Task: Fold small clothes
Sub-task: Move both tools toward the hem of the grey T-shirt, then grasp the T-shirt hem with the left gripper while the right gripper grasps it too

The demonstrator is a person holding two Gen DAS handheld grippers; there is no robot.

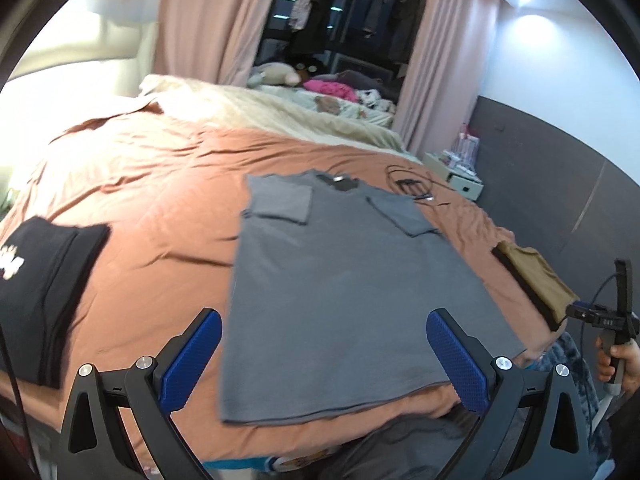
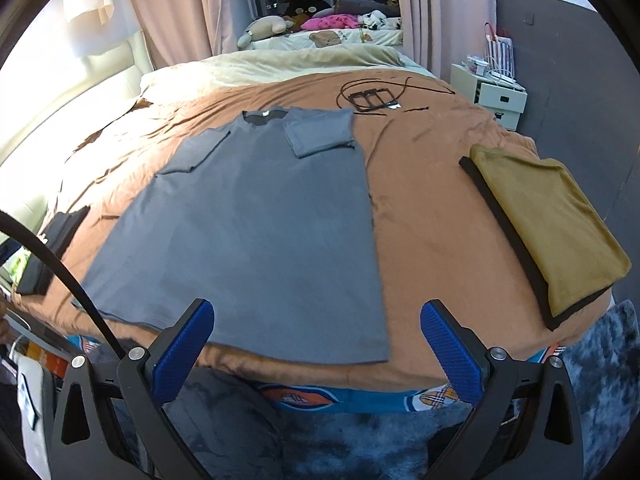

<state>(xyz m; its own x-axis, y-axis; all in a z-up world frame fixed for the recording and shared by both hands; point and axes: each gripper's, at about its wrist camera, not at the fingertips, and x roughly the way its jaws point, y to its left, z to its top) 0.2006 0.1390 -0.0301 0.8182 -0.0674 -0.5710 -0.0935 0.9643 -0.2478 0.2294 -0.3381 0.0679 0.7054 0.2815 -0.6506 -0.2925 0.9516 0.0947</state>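
Note:
A grey T-shirt [image 1: 340, 280] lies flat on the brown bedspread [image 1: 160, 184], both sleeves folded in over the chest, hem at the bed's near edge. It also shows in the right wrist view [image 2: 256, 232]. My left gripper [image 1: 324, 360] is open and empty, hovering over the hem. My right gripper [image 2: 316, 356] is open and empty, just off the near edge by the shirt's right hem corner. The right tool and the hand holding it show at the far right of the left wrist view [image 1: 612, 320].
A folded black garment [image 1: 36, 300] lies left of the shirt. A folded olive garment [image 2: 548, 224] on a black one lies right. Black cables and a frame [image 2: 372, 98] sit behind the shirt. A white drawer unit [image 2: 496, 96] stands beside the bed.

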